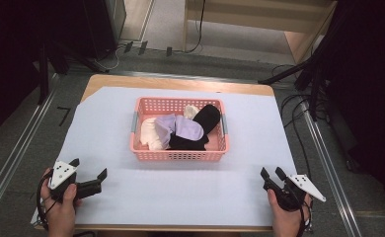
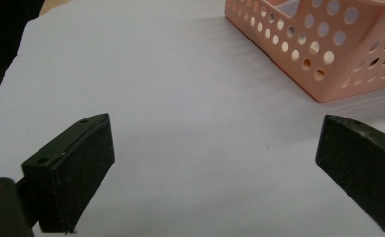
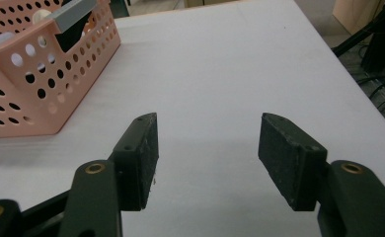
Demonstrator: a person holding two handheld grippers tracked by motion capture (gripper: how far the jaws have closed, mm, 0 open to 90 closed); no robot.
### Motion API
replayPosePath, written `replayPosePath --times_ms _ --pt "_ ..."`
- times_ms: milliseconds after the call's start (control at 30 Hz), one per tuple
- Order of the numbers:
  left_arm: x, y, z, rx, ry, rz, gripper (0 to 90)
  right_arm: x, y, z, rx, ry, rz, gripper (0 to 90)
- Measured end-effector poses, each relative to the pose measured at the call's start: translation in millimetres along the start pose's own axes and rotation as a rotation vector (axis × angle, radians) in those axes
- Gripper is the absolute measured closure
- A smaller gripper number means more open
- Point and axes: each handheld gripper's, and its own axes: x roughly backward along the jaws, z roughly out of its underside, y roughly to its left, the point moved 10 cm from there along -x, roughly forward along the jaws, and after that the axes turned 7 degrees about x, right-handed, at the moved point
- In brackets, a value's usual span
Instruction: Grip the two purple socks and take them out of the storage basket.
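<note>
A pink perforated basket (image 1: 178,156) stands at the middle of the white table sheet. Inside lie a black sock (image 1: 204,120), a lilac sock (image 1: 183,127) and a cream sock (image 1: 151,132), bundled together. My left gripper (image 1: 88,168) rests near the front left edge, held by a hand, jaws wide open with nothing between them. In the left gripper view the basket's corner (image 2: 324,54) shows ahead to the right of the open gripper (image 2: 215,143). My right gripper (image 1: 272,173) sits at the front right, open and empty. The right gripper view has the basket (image 3: 37,84) to the left of the open gripper (image 3: 208,143).
The white sheet (image 1: 190,192) covers most of the wooden table, whose bare edge (image 1: 180,83) shows at the back. Cables (image 1: 299,113) and dark stands lie on the floor to the right. A metal rail (image 1: 13,158) runs along the left side.
</note>
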Motion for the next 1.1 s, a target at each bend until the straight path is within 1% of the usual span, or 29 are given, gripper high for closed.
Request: replayPosePath --times_ms 67,133,167,233,333,367,400,433,467,500,567,667,700,767,800,833,900,933,967,1000,1033,1100 --pt "-0.2 0.2 0.2 0.002 0.003 -0.004 6.6 -0.6 2.0 0.2 0.018 0.010 -0.010 43.8" --pt "-0.7 -0.2 0.2 -0.002 0.001 -0.011 6.9 -0.2 7.3 0.1 -0.012 0.025 -0.037 43.9" --pt "-0.6 -0.1 0.4 -0.006 0.004 -0.013 6.9 0.2 9.6 -0.3 -0.019 0.035 -0.046 43.9" --pt "-0.2 0.4 0.2 -0.009 0.000 -0.022 6.8 0.7 12.9 -4.2 0.001 0.038 -0.046 43.9" --pt "-0.1 0.5 0.0 -0.005 -0.004 -0.027 6.8 1.3 19.0 -12.2 0.011 0.055 -0.043 43.2" --pt "-0.1 1.0 -0.2 -0.002 -0.007 -0.035 6.5 0.8 21.0 -14.7 0.016 0.065 -0.040 42.7" --pt "-0.2 1.4 -0.1 -0.003 -0.004 -0.039 2.9 -0.3 23.2 -17.6 0.024 0.070 -0.045 42.7" --pt "-0.1 1.7 -0.2 0.002 -0.006 -0.039 0.0 -1.4 26.1 -20.1 0.017 0.078 -0.048 42.7" --pt "0.1 2.4 -0.2 0.002 -0.004 -0.040 0.0 -2.7 28.8 -22.6 0.015 0.086 -0.050 42.6" --pt "0.2 3.0 -0.3 0.002 -0.005 -0.040 0.0 -4.3 32.2 -25.3 0.015 0.091 -0.056 42.4" --pt "0.2 2.7 -0.4 0.016 -0.005 -0.031 0.0 -9.0 39.5 -30.8 0.029 0.106 -0.065 41.9" --pt "-0.5 3.1 -0.1 0.016 0.000 -0.031 0.0 -15.8 51.5 -40.7 0.048 0.130 -0.078 41.3" --pt "-0.5 3.2 0.0 0.014 0.002 -0.032 0.0 -17.7 55.3 -43.4 0.044 0.146 -0.076 41.3" --pt "-1.0 2.7 -0.3 0.016 0.000 -0.029 0.0 -23.0 62.2 -50.2 0.060 0.155 -0.083 41.0" --pt "-1.1 2.9 -0.2 0.016 0.001 -0.030 0.0 -27.3 69.5 -56.0 0.064 0.171 -0.087 41.0" --pt "-1.1 3.0 -0.2 0.016 0.002 -0.029 0.0 -27.3 69.5 -56.0 0.064 0.171 -0.087 41.0" --pt "-0.9 2.9 0.0 0.017 0.006 -0.028 0.0 -31.4 75.9 -62.1 0.075 0.177 -0.092 41.0" --pt "-1.0 2.8 0.0 0.018 0.006 -0.028 0.0 -34.7 81.3 -68.3 0.076 0.177 -0.090 41.0" --pt "-1.2 3.0 0.0 0.017 0.006 -0.030 0.0 -34.7 81.3 -68.3 0.076 0.177 -0.090 41.0" --pt "-1.4 3.0 0.0 0.017 0.006 -0.029 0.0 -37.7 86.2 -74.5 0.081 0.173 -0.095 41.1" --pt "-1.5 2.8 0.1 0.016 0.007 -0.027 0.0 -37.7 86.2 -74.5 0.081 0.173 -0.095 41.1" --pt "-1.5 2.8 0.4 0.012 0.011 -0.026 0.0 -40.4 91.0 -80.2 0.080 0.171 -0.097 41.5"
